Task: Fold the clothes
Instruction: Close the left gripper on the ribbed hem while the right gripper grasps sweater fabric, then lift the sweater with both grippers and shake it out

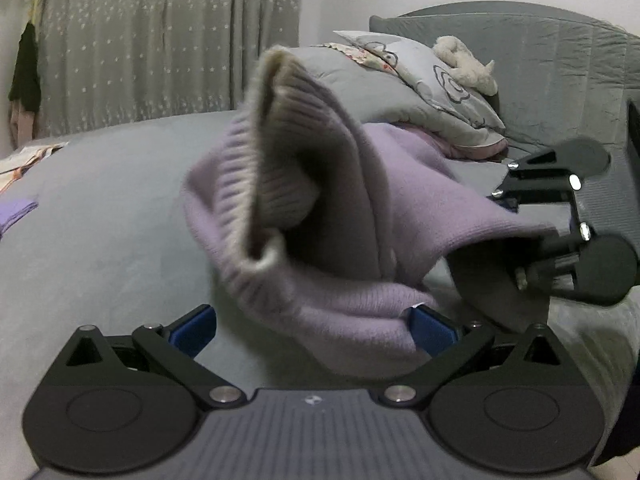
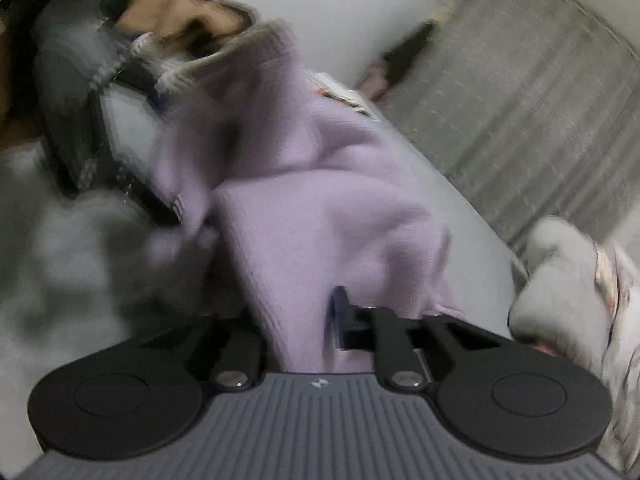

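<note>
A lilac knit sweater (image 1: 320, 200) is lifted off the grey bed (image 1: 100, 200), and a ribbed cuff with a beige inside stands up toward the camera. My left gripper (image 1: 314, 332) is open, its blue pads (image 1: 196, 332) far apart. The sweater's folds hang between them and rest against the right-hand pad, while the left-hand pad is bare. My right gripper (image 1: 536, 256) is at the right, shut on an edge of the sweater. In the right wrist view the sweater (image 2: 320, 200) runs down into the closed right gripper (image 2: 308, 320). That view is blurred.
A bunched grey quilt and patterned pillow (image 1: 420, 80) with a plush toy (image 1: 464, 64) lie at the padded headboard (image 1: 540, 60). Another lilac piece (image 1: 16, 208) and some papers (image 1: 28, 156) sit at the bed's left edge. Starred curtains (image 1: 140, 40) hang behind. A hand (image 2: 160, 12) shows blurred.
</note>
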Available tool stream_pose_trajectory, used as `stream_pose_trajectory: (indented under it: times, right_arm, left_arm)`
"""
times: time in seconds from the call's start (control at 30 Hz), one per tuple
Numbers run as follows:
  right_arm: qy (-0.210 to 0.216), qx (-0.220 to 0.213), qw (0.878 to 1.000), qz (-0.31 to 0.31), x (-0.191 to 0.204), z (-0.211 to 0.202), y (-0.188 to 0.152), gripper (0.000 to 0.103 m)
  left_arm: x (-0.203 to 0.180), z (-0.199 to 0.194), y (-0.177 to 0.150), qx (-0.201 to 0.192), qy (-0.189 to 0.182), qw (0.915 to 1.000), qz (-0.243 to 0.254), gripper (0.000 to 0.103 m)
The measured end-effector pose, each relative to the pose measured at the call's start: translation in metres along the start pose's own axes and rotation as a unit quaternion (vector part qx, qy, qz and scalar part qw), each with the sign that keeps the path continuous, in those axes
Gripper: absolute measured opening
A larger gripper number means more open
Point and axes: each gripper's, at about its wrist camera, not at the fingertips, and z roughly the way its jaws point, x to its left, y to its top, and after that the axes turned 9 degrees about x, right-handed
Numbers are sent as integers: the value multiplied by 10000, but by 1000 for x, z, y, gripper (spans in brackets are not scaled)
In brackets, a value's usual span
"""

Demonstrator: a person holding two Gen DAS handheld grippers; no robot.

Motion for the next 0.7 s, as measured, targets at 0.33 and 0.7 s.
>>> stream_pose_trajectory:
  times: [0.33, 0.7]
  right_arm:
    - [-1861, -1229, 9695, 1015, -80, -54, 6, 8]
    - [-2255, -2612, 9260, 1532, -136, -146, 31, 9]
  left_arm:
    - [39, -9, 53, -629, -893, 9803, -1647, 25]
    - [42, -158, 113, -2257, -1215, 9566, -1385, 23]
